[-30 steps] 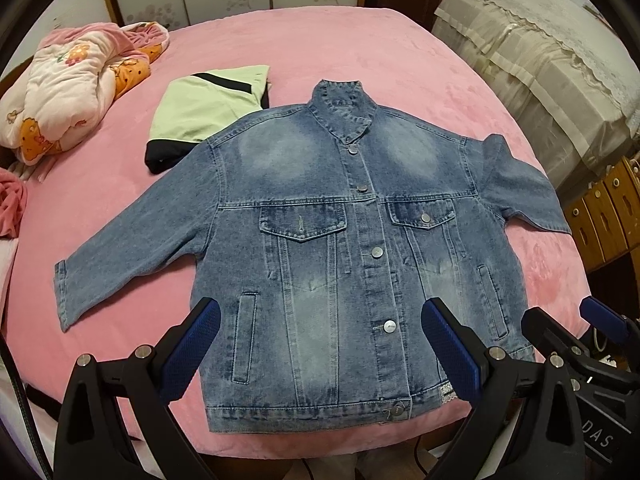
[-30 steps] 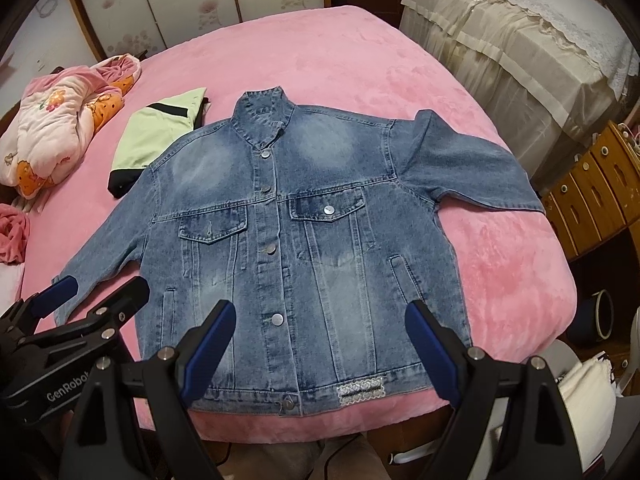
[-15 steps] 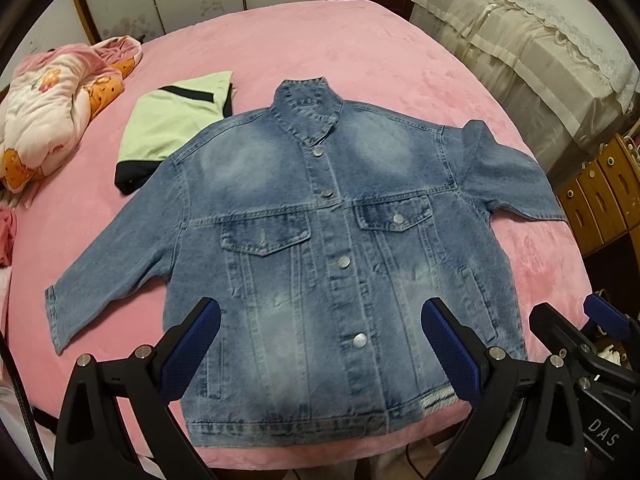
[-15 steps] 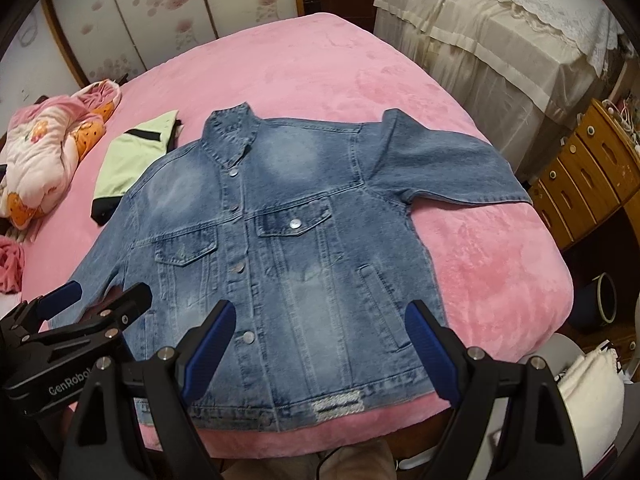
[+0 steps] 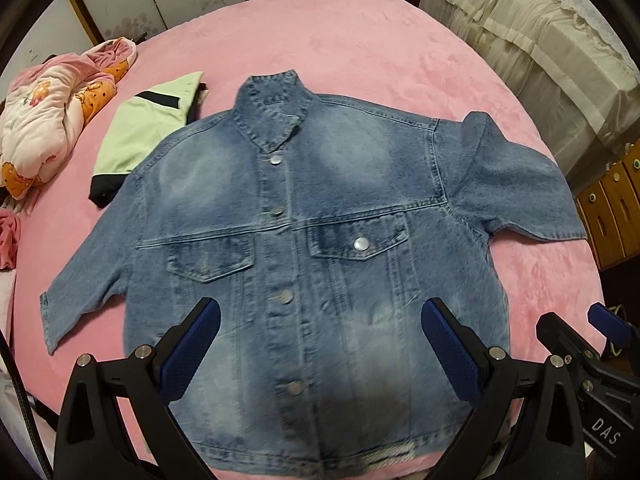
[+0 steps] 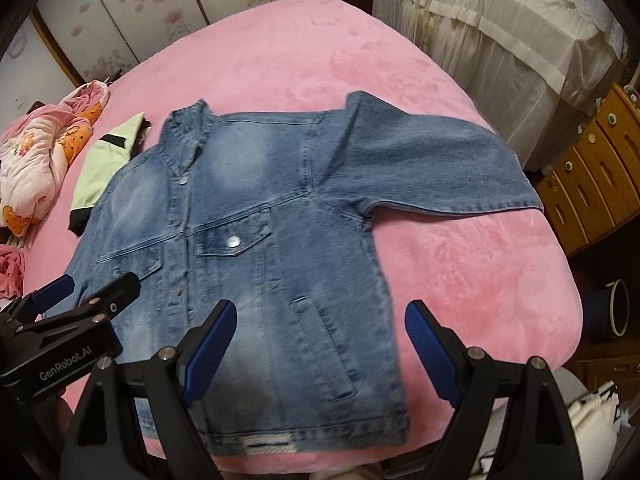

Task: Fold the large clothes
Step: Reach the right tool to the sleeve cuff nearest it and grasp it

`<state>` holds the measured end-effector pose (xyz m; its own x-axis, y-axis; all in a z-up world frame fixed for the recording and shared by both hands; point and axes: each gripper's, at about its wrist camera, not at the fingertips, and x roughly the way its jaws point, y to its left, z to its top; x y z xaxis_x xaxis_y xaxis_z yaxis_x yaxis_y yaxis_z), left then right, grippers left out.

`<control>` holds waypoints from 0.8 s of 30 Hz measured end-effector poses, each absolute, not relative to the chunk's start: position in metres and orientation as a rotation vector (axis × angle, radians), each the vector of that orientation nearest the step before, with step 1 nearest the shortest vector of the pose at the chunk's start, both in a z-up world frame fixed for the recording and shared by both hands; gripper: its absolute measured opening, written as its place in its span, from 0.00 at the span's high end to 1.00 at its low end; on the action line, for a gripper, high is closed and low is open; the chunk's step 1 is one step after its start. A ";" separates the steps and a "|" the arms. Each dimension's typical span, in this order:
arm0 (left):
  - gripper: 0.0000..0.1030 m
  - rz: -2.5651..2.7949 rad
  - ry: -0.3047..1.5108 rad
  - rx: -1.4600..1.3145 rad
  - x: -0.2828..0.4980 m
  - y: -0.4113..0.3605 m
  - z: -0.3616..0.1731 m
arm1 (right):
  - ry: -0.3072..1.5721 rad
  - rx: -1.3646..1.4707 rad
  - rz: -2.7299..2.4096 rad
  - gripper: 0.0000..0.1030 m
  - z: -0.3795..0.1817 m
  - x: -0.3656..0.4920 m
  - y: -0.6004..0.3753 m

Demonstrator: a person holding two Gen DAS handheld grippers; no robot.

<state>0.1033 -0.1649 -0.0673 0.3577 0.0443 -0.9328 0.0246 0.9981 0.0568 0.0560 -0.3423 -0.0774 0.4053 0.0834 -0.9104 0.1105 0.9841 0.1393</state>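
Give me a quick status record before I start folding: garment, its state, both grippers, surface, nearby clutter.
garment: denim jacket
state: spread flat, front up, buttoned, both sleeves out to the sides, no fold made yet
left gripper: open, empty, above the jacket's lower front
right gripper: open, empty, above the jacket's hem side
surface: pink bed cover
clutter: folded green garment beside the collar; pink floral quilt at the far left edge
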 end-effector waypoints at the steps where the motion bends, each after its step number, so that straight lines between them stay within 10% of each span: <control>1: 0.04 0.015 1.210 0.069 0.109 -0.173 -0.072 | 1.160 0.192 -0.021 0.16 -0.081 0.059 -0.349; 24: 0.04 -0.021 1.174 0.140 0.223 -0.289 -0.137 | 1.170 0.647 -0.412 0.25 -0.194 0.140 -0.596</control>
